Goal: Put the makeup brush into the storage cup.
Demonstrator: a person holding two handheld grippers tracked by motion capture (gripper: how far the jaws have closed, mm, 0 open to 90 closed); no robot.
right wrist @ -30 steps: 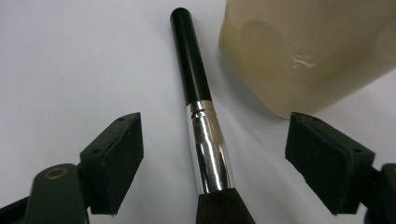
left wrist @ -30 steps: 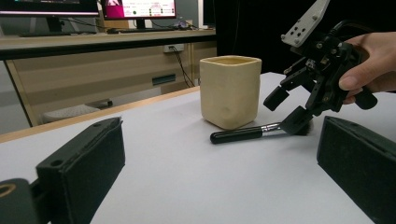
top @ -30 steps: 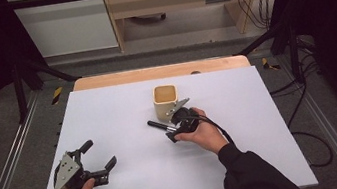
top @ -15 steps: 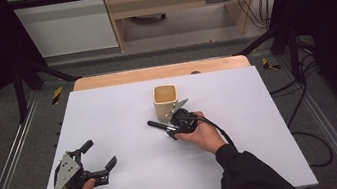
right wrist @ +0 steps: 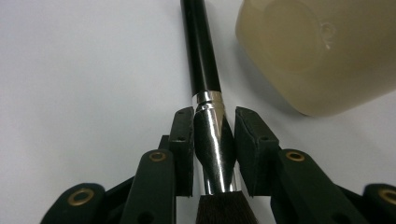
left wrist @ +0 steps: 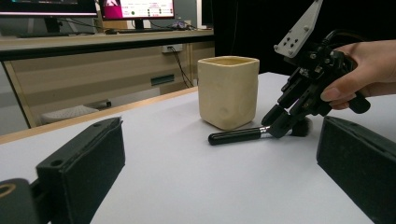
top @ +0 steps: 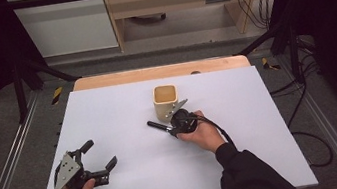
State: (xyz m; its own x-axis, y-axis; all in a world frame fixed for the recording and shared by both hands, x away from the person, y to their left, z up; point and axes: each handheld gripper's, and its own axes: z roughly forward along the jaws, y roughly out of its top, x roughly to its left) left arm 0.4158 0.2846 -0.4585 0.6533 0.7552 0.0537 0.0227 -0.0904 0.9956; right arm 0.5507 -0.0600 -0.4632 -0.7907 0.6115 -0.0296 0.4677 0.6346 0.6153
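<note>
High view: a white rectangular table top (top: 134, 180) bears a cream, square-mouthed ceramic cup (top: 165, 100) standing upright near its middle, and just in front of the cup lies a make-up brush with a glossy black handle, a silver metal ferrule and dark bristles (top: 157, 125). The right gripper (top: 171, 127), held in the person's right hand (top: 202, 132), is lowered onto the brush; its jaws have just been closing, and in the right gripper view the two black pads (right wrist: 184, 140) press on either side of the silver ferrule (right wrist: 212, 140) — a closed grip on the brush, whose handle runs away from the jaws along the table, passing just beside the cup (right wrist: 317, 51). The left gripper view shows the brush (left wrist: 238, 136) flat on the surface, near the foot of the cup (left wrist: 228, 91) but apart from it, with the right gripper (left wrist: 280, 123) on its bristle end. The left gripper (top: 98, 160) sits at the table's near left corner, well apart from the brush — its jaws stand wide open with nothing between them.
</note>
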